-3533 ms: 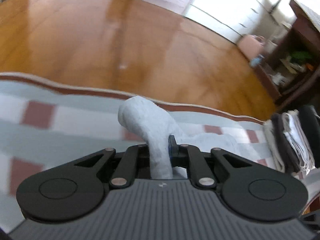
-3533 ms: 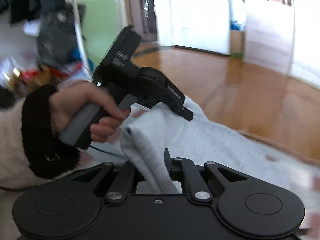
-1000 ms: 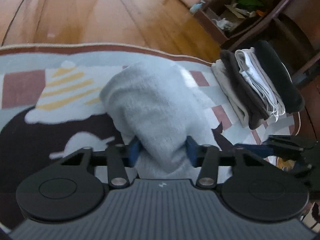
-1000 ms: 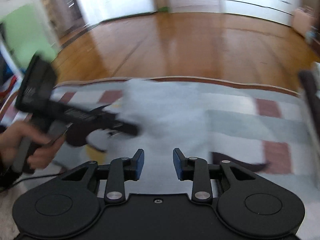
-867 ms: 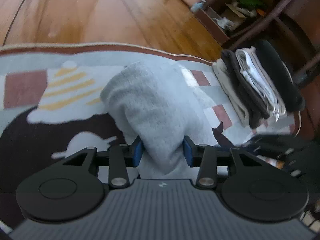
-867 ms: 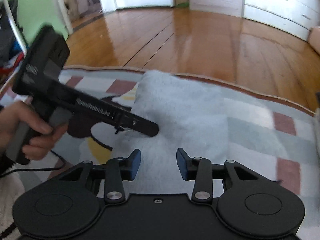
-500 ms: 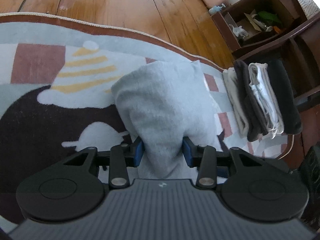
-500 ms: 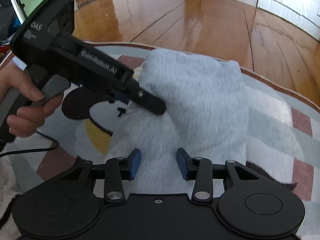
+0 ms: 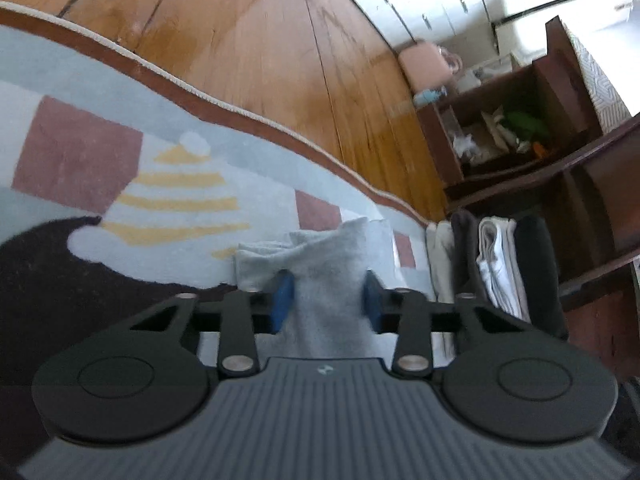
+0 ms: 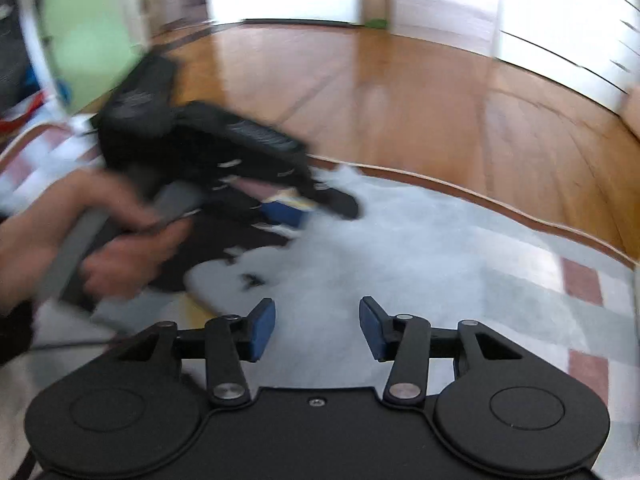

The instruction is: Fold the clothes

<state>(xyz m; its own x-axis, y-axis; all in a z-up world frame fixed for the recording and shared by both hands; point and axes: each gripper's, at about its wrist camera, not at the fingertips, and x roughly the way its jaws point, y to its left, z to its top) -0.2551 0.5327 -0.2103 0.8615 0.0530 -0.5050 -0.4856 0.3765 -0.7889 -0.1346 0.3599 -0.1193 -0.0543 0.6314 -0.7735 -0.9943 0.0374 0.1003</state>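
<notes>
Left gripper [image 9: 326, 300], my left-wrist view: jaws closing, pads pinching the grey garment [image 9: 320, 264], which lies bunched on the patterned rug [image 9: 80, 152], just beside the stack of folded clothes [image 9: 496, 264].

Right gripper [image 10: 317, 328], my right-wrist view: jaws opening, nothing between them, above the rug and blurred garment [image 10: 400, 248]. I see a hand [image 10: 100, 240] holding the left gripper [image 10: 320, 200] at the garment's far edge.

Both wrist cams low, angled down – share rug [image 9: 80, 80], blurred right view.
</notes>
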